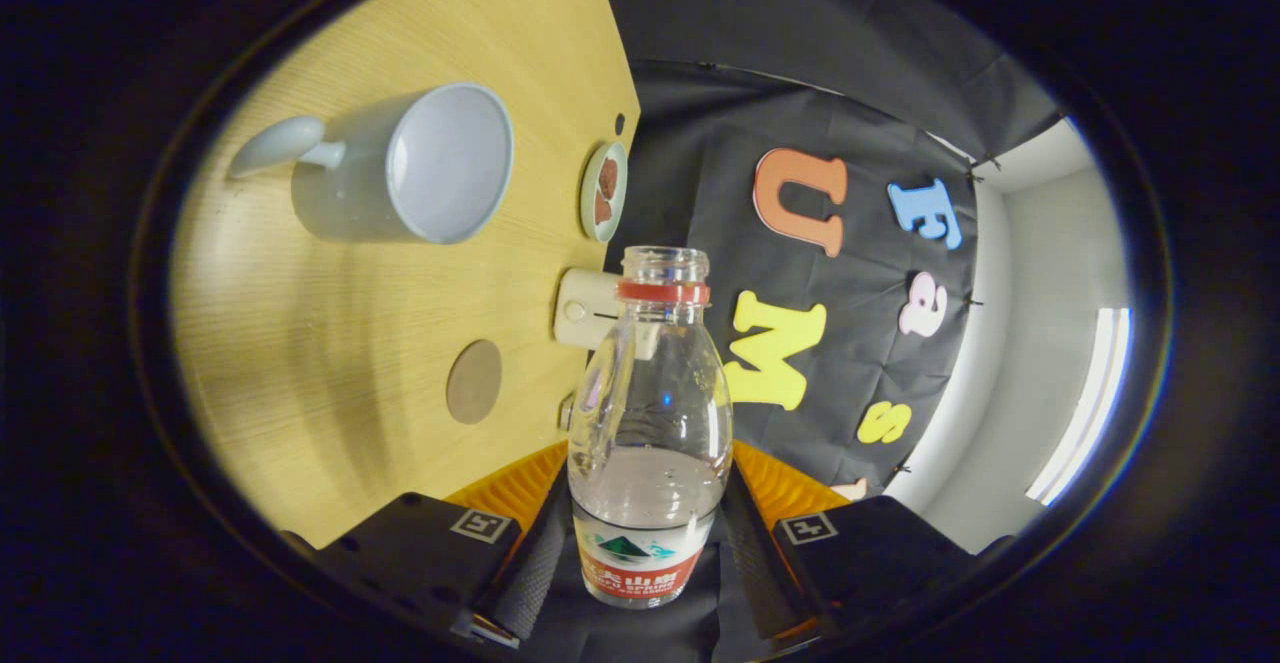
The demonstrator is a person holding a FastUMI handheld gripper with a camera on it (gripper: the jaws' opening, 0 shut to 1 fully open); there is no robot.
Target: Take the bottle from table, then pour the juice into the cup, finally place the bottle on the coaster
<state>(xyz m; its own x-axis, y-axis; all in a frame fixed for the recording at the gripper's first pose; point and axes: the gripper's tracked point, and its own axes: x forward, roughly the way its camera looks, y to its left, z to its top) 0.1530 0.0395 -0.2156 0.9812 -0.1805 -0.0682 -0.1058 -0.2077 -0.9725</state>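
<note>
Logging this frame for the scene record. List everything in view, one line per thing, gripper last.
Bottle: one, clear plastic, red neck ring and red label, uncapped, partly filled with clear liquid, held between the gripper's fingers.
Cup: one, pale grey-white with handle, on the table beyond the bottle, looks empty.
Coaster: one, round, brown, on the table nearer the fingers than the cup.
Small dish: one, pale rim, reddish-brown contents, at the table's edge.
White device: one, at the table's edge behind the bottle.
Table: one, light wood.
Gripper: one, fingers closed on the bottle's lower body.
</note>
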